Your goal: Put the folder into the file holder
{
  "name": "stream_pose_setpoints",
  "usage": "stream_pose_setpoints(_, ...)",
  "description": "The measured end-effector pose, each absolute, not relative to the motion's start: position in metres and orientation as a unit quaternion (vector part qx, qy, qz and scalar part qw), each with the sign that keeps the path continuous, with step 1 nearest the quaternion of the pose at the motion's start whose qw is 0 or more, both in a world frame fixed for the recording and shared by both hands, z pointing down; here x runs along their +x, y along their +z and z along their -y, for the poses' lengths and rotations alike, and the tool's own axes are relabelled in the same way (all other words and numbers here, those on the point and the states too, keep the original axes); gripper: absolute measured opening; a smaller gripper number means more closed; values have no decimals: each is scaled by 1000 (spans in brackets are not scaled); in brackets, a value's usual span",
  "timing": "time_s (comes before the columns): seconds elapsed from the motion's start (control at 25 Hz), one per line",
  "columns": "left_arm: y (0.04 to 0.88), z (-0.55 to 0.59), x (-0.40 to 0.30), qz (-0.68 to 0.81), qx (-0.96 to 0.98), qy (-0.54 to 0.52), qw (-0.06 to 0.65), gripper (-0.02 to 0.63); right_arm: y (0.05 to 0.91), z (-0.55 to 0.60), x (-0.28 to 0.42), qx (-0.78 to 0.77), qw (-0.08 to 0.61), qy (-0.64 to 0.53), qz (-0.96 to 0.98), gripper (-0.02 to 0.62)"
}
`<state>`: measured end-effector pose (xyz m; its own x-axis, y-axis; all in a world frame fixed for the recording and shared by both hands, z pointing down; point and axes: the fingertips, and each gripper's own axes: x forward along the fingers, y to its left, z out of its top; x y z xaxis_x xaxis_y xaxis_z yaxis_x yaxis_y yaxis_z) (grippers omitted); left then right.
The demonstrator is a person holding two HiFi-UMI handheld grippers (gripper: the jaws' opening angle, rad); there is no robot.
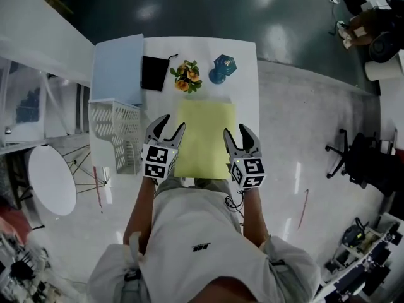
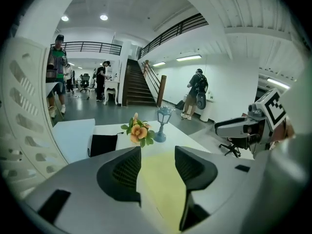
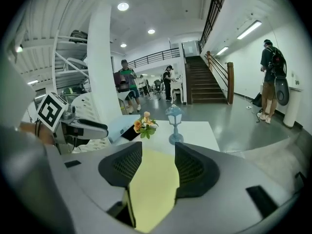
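A yellow folder (image 1: 205,137) lies flat on the white table (image 1: 246,74), close to the near edge. The white mesh file holder (image 1: 117,134) stands at the table's left side, just left of my left gripper (image 1: 173,122). That gripper hovers over the folder's left edge, jaws a little apart with nothing between them. My right gripper (image 1: 235,129) hangs over the folder's right edge with its jaws drawn close. In both gripper views the folder (image 2: 165,189) (image 3: 153,184) shows through the gap between the fingers. I cannot tell whether either gripper touches it.
A light blue folder (image 1: 118,68) lies at the table's back left, with a black pouch (image 1: 154,72), a small flower pot (image 1: 187,76) and a blue lantern (image 1: 222,68) along the far edge. A round white table (image 1: 50,178) stands left, an office chair (image 1: 353,160) right. People stand far off.
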<state>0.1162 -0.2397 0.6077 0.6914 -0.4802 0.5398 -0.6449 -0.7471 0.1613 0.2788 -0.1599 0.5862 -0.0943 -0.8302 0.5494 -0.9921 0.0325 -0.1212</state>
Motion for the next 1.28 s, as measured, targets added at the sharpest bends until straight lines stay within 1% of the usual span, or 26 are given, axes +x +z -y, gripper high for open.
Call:
stream_pose_setpoints(0.12,623,244,119,311,898,250,185,235,601,164,285,648,172,256,697,193)
stream_pose_setpoints(0.28,646,249,120,311,889,263,209,251,622,167,292,643,179,275,692,212)
stream_pose_setpoints(0.76,701,249,129,288,870,290,275,297,676,168,301,627,196,326,680,241)
stream_pose_setpoints(1.28,742,239,140,254,851,310,339,354,717,168,303,601,196,378,676,318)
